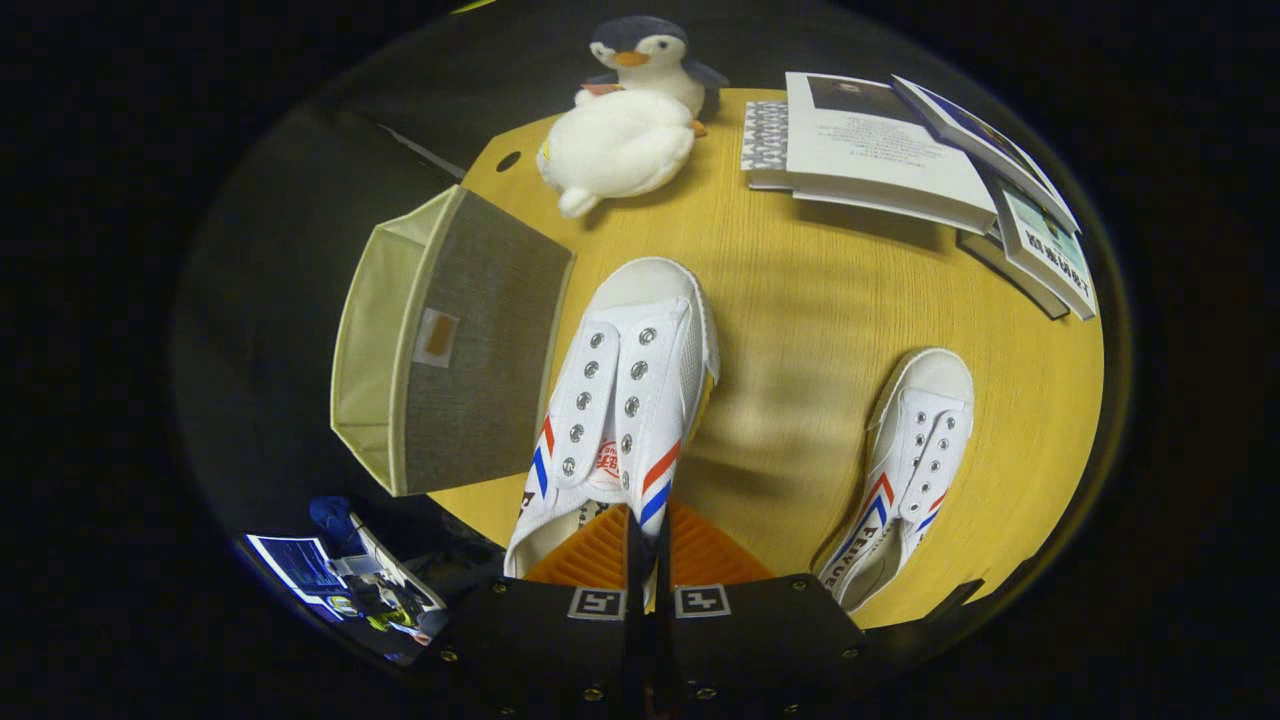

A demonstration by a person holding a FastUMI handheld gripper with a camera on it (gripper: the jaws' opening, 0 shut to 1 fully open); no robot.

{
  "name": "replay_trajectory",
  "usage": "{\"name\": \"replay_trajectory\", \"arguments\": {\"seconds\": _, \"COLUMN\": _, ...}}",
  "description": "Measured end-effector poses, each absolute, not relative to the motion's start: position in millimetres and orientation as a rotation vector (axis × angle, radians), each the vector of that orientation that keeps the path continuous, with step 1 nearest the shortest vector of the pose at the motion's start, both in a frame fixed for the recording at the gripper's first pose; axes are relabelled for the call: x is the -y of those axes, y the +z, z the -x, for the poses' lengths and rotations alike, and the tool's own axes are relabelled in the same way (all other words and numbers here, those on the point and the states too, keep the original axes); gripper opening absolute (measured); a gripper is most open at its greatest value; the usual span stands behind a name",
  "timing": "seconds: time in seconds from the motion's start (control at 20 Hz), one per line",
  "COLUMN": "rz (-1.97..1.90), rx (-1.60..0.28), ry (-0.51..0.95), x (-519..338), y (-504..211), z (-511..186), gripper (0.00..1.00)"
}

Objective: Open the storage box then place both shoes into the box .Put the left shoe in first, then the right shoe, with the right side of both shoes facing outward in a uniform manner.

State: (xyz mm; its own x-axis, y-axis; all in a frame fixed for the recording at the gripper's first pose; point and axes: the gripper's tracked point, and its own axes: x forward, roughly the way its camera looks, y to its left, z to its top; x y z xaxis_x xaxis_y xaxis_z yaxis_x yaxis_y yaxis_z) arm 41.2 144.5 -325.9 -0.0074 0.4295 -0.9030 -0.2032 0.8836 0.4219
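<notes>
one shoe (620,390) pinched by its collar in the clenched gripper (648,545), hanging beside the storage box (450,340); other shoe (915,450) lies on the table (800,300). thin-edge grip: likely to swing, slip or snag on the box rim.

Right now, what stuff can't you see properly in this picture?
- Held shoe: its heel is hidden behind the claw, which is shut on its side wall.
- Storage box: it faces sideways, so its wall hides most of the inside.
- Second shoe: its heel is cut off by the claw's body.
- Books: their print is too small to read.
</notes>
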Motion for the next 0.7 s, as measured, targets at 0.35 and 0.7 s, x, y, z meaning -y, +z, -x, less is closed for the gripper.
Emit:
{"name": "replay_trajectory", "arguments": {"seconds": 0.35, "rz": -0.173, "rx": -1.371, "ry": 0.605, "x": -186.4, "y": -245.1, "z": -69.0, "gripper": 0.03}}
{"name": "replay_trajectory", "arguments": {"seconds": 0.7, "rz": -0.135, "rx": -1.316, "ry": 0.732, "x": -269.9, "y": -203.5, "z": -87.5, "gripper": 0.03}}
